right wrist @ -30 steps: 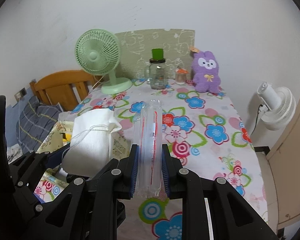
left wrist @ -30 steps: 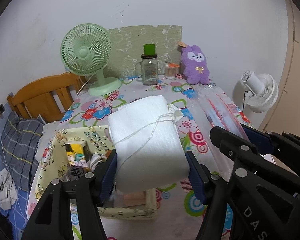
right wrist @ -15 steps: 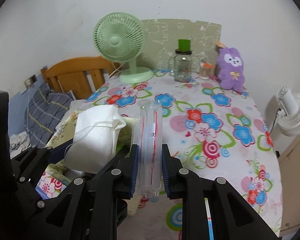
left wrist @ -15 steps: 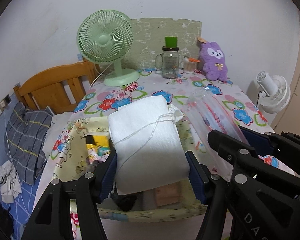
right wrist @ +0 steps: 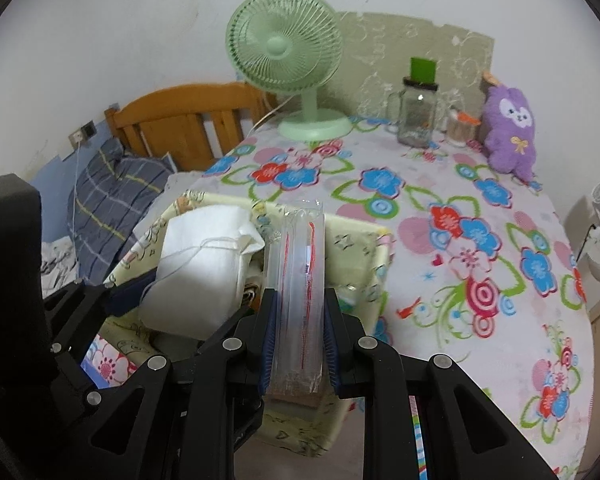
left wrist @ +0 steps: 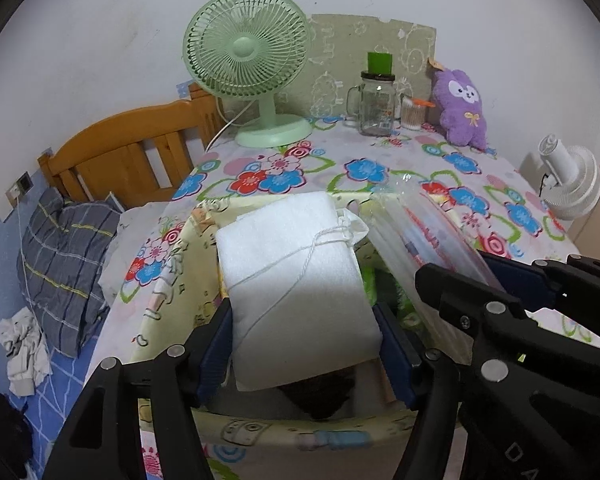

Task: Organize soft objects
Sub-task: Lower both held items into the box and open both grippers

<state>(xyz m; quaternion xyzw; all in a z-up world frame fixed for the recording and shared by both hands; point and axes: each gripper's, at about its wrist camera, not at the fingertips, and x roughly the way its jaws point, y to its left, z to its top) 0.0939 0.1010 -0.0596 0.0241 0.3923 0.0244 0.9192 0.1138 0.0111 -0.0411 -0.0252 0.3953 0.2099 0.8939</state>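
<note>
The left gripper [left wrist: 304, 344] was closed on a white drawstring pouch [left wrist: 296, 280], its blue pads pressing both sides. The pouch was held above the open yellow fabric storage box [left wrist: 168, 280] directly below the fingers. The right gripper [right wrist: 298, 336] was clamped on a clear plastic bag [right wrist: 300, 272] with red lines, standing upright between its pads, just right of the pouch and over the same box. Ahead of both grippers lay the floral tablecloth [right wrist: 480, 240], with a green fan [right wrist: 286, 46] and purple plush toy [right wrist: 510, 132] at the far edge.
</note>
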